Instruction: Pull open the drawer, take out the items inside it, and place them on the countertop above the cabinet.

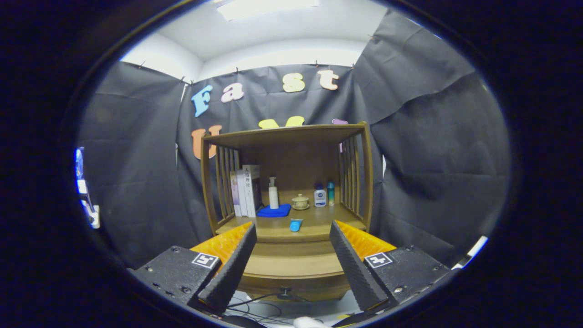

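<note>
Gripper (293, 230) held level before the wooden cabinet (366, 182), fingers (237, 259) spread wide apart with nothing between them, black ribbed pads facing inward, orange bodies behind. Between the fingers and just ahead: the drawer (294, 264), its front standing proud of the cabinet body as a stepped wooden face; whether drawn out or merely closed cannot be told from here, and nothing of its inside on show. Small dark knob (285, 289) at the lower middle of that front, low between the fingertips. Above the drawer, the countertop (314, 225), with a small blue bottle (296, 224) lying on its side near the front edge, midway between the two fingers. Further back on the same surface: a folded blue cloth (274, 210), a white pump bottle (273, 193) standing upright just behind it, a few books (246, 189) upright against the left slatted side, a small lidded cup on a saucer (300, 202) near the middle, and to its right a white bottle with a blue cap (320, 196) touching or nearly touching a slim teal bottle (331, 193). Flat wooden top shelf (287, 132) overhead, carried on slatted sides. Black cables (255, 310) trailing on the light floor below the cabinet.
</note>
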{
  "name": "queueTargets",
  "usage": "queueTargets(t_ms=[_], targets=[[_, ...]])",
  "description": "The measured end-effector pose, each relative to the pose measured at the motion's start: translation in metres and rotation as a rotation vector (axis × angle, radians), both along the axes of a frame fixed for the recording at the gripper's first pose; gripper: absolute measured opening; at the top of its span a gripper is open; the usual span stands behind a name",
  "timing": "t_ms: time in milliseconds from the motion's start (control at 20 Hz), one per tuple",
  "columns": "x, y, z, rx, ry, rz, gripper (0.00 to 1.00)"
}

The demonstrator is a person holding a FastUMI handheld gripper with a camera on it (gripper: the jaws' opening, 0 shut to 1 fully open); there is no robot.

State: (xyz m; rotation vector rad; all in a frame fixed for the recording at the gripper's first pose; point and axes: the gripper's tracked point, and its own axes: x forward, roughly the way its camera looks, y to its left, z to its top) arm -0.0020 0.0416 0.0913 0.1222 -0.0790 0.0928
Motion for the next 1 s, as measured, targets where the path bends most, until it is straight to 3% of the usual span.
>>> queueTargets(t_ms=[350, 1000], targets=[[0.001, -0.001, -0.073, -0.074, 0.070, -0.012, 1.00], [0.050, 0.020, -0.194, -0.132, 0.251, -0.018, 1.00]])
